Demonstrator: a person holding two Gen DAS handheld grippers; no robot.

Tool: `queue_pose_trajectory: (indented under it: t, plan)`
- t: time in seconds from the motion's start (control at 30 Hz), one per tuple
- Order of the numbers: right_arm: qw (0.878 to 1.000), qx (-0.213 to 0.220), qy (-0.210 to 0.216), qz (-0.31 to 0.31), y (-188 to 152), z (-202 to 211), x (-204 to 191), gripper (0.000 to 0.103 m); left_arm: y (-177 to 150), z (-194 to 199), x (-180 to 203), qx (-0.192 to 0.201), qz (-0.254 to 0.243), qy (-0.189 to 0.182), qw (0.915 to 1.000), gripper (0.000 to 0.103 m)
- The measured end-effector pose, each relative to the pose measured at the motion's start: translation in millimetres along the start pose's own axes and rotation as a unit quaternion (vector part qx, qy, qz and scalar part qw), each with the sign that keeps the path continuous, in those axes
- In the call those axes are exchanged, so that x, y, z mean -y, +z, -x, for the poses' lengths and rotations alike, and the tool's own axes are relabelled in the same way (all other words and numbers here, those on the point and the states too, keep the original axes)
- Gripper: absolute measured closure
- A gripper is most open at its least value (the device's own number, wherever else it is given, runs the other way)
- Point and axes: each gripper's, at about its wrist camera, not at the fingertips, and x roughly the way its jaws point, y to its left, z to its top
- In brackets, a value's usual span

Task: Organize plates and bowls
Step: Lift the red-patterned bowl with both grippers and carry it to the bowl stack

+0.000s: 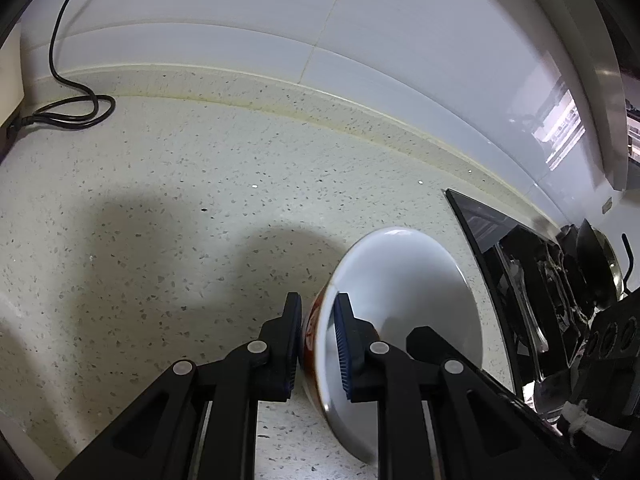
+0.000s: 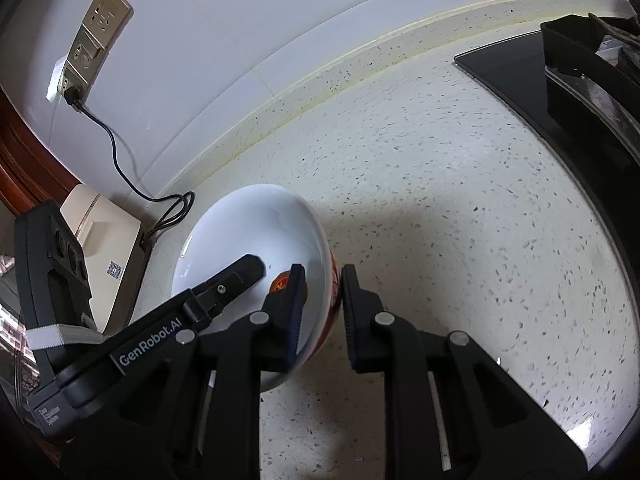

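Note:
A bowl (image 1: pixel 400 280), white inside with a red pattern outside, is tilted above the speckled countertop (image 1: pixel 160 200). My left gripper (image 1: pixel 318 312) is shut on its rim, one blue-padded finger inside and one on the patterned outer wall. In the right wrist view the same bowl (image 2: pixel 256 232) is clamped on its opposite rim by my right gripper (image 2: pixel 323 280), again with one finger inside and one outside. The left gripper's inner finger (image 2: pixel 248 268) shows lying in the bowl from the left. Part of the right gripper's body (image 1: pixel 612 332) appears at the right edge of the left wrist view.
A black glass cooktop (image 1: pixel 480 232) (image 2: pixel 520 72) with a burner grate and a dark pan (image 1: pixel 600 260) lies to the right. A black cable (image 2: pixel 116 160) runs from a wall socket (image 2: pixel 96 36) to a white box (image 2: pixel 104 232) at the left. Tiled wall behind.

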Motion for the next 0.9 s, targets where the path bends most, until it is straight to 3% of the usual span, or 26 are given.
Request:
queue_pose_trajectory:
  t: [0.47, 0.9]
  plan:
    - [0.998, 0.048, -0.038, -0.005, -16.3, 18.9, -4.0, 0.085, -13.6, 6.1, 2.4, 0.004, -0.016, -0.014, 0.9998, 0.085]
    - [0.996, 0.074, -0.034, -0.03, -41.6, 40.3, -7.5, 0.086, -27.7, 35.5, 6.9, 0.041, -0.039, -0.018, 0.9983, 0.085]
